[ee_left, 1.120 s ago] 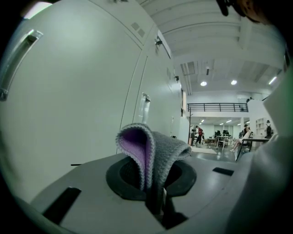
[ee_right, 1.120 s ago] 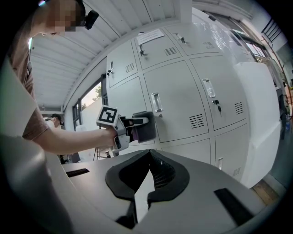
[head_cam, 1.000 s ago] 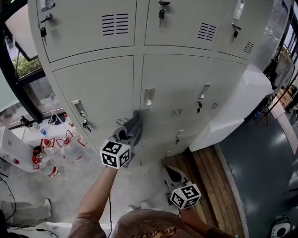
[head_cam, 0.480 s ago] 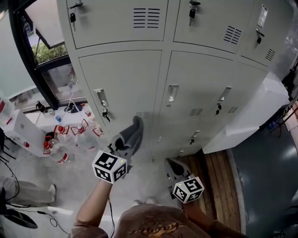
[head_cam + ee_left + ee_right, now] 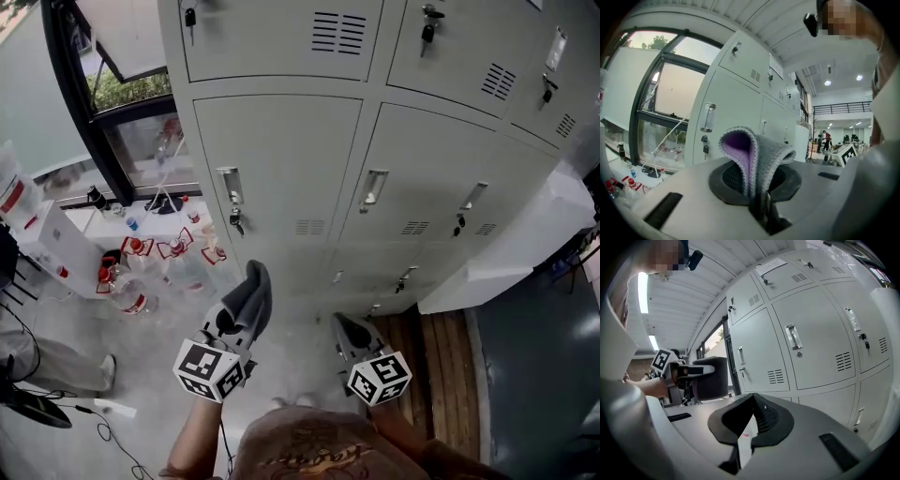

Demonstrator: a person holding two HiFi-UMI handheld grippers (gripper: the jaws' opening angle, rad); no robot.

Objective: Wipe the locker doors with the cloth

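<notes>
Clamping the grey cloth (image 5: 251, 292) in my left gripper (image 5: 236, 323), I am watching both in the lower middle of the head view, the jaws pressed together on the cloth's lower end. The cloth is standing up out of the jaws as a folded loop, grey knit on the outside and purple inside in the left gripper view. It is hanging in front of the locker doors (image 5: 281, 159) and, as far as I can tell, is not touching any of them. My right gripper (image 5: 349, 330) is sitting just to the right of the left one, at lower centre-right of the frame. Its own view is showing the jaws meeting at the tips with nothing between them. The pale grey lockers are filling the upper and middle part of the head view, and the nearest door is carrying a handle (image 5: 230, 185) with a key hanging below it. A dark-framed window (image 5: 112, 103) is showing at the upper left, with clear bottles (image 5: 127, 292) bearing red markings standing on the floor below it. A strip of wooden flooring (image 5: 441, 342) is lying at the lower right
</notes>
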